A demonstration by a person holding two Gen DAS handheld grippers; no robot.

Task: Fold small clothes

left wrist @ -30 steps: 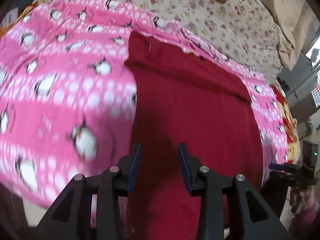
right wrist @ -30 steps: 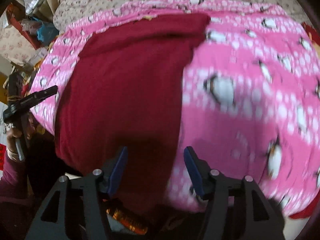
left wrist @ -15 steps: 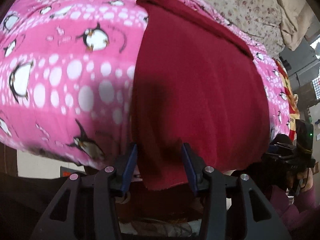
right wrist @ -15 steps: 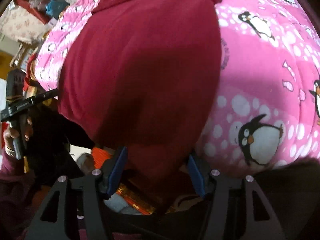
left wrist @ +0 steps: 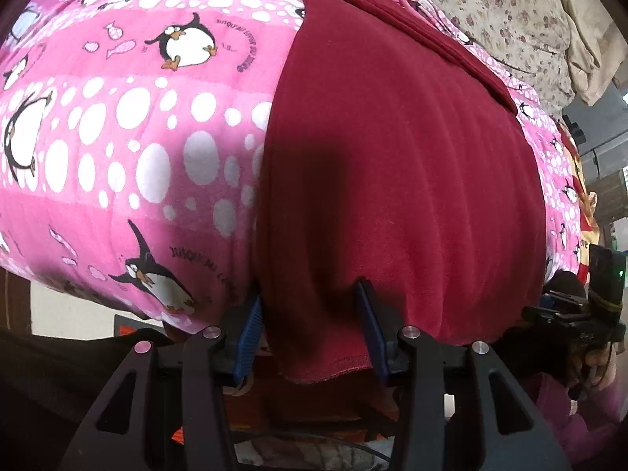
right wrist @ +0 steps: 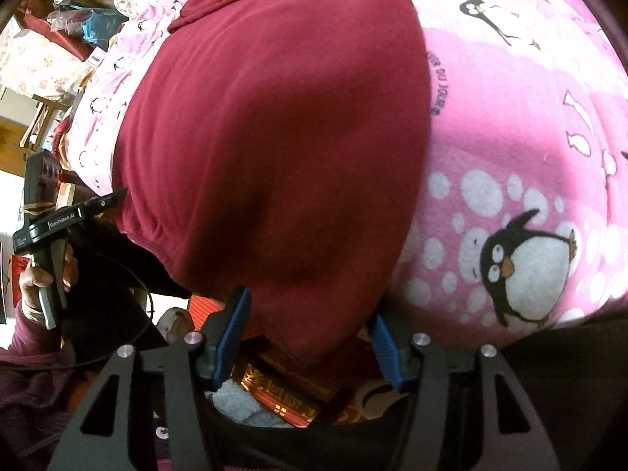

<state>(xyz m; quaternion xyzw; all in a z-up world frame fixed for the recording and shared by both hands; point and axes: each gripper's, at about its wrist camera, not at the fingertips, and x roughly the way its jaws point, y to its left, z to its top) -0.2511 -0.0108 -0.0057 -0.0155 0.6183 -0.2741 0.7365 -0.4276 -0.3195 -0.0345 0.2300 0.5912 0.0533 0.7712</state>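
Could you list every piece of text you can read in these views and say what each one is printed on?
"GenRobot.AI": white lettering on the left gripper body, in the right wrist view.
"JUSQU'AU": on the pink penguin blanket; the words after it are too blurred.
"DU JOUR": same blanket, right wrist view.
Gold print on the red item: unreadable.

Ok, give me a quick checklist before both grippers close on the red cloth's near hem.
1. Left gripper open: ok.
2. Right gripper open: ok.
3. Red cloth hem between left fingers: ok, near corner hangs there.
4. Hem between right fingers: ok, cloth droops between them.
5. Cloth flat on pink blanket: ok, only soft ripples.
6. Single layer grabbed, no blanket caught: cannot tell.
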